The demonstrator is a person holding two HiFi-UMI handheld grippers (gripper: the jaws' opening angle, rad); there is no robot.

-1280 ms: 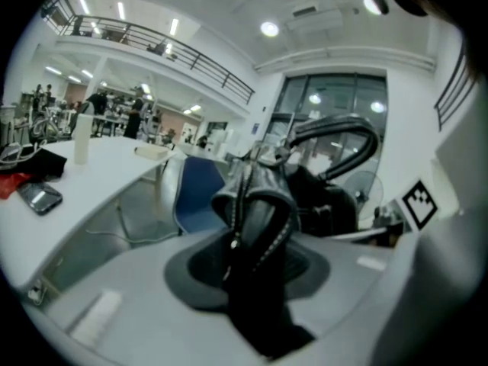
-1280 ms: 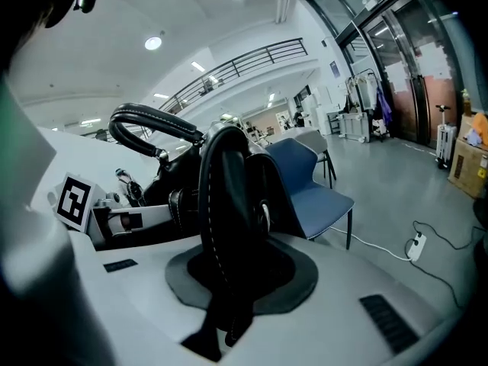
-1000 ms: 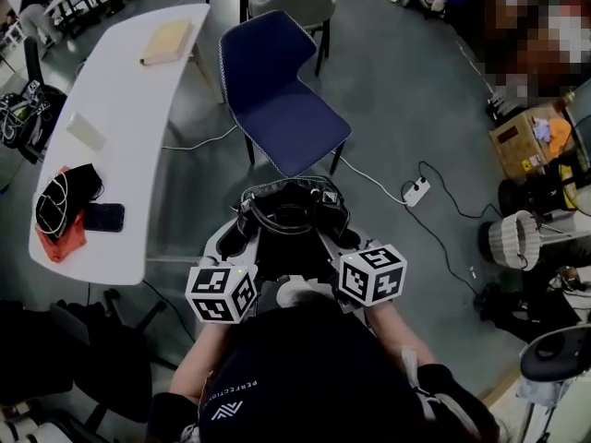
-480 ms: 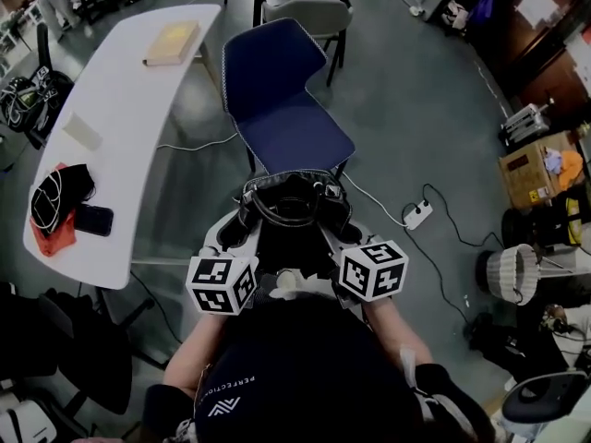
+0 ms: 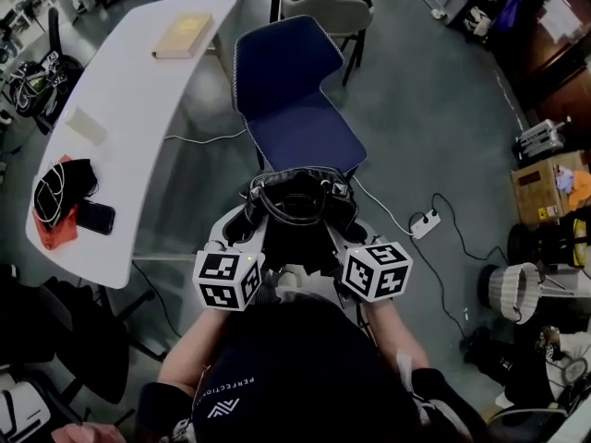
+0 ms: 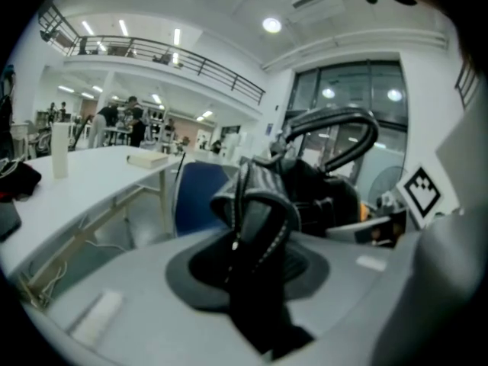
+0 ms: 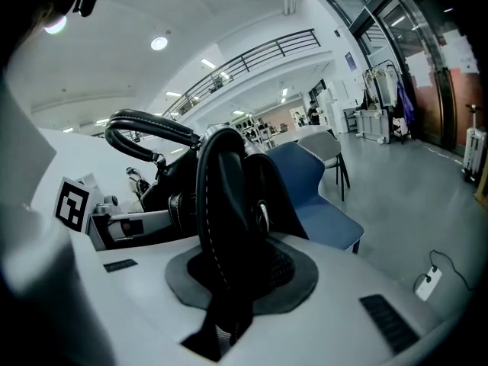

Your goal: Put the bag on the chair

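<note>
Carrying the bag (image 5: 295,206) two-handed, we have it slung between the tools just on the near side of the blue chair (image 5: 300,123), clear of the floor and not yet on the seat (image 5: 314,146). Left gripper (image 6: 255,273): jaws pinched partway closed on a zippered fold of the bag's side. Right gripper (image 7: 229,280): jaws closed narrower on a stitched black edge at the opposite side. Both grips look firm, with fabric running right through the pads. The carry handle (image 6: 328,132) stands up free above the bag and neither tool holds it. The chair faces us with its backrest (image 5: 282,58) at the far end, so the seat is open from our side. The white table (image 5: 129,127) lies to the left and a power strip (image 5: 425,224) sits on the floor to the right, both well apart from the path. To do this step well, we judge the bag should go straight away from us, with both tools level so it does not tip. Its base should clear the seat's near lip before we lower it. It is best set toward the middle of the seat, since a soft bag on the lip could slump back off. We should let the seat take the weight first, then ease both grips off together. Letting go on one side early would likely roll the bag toward the other.
</note>
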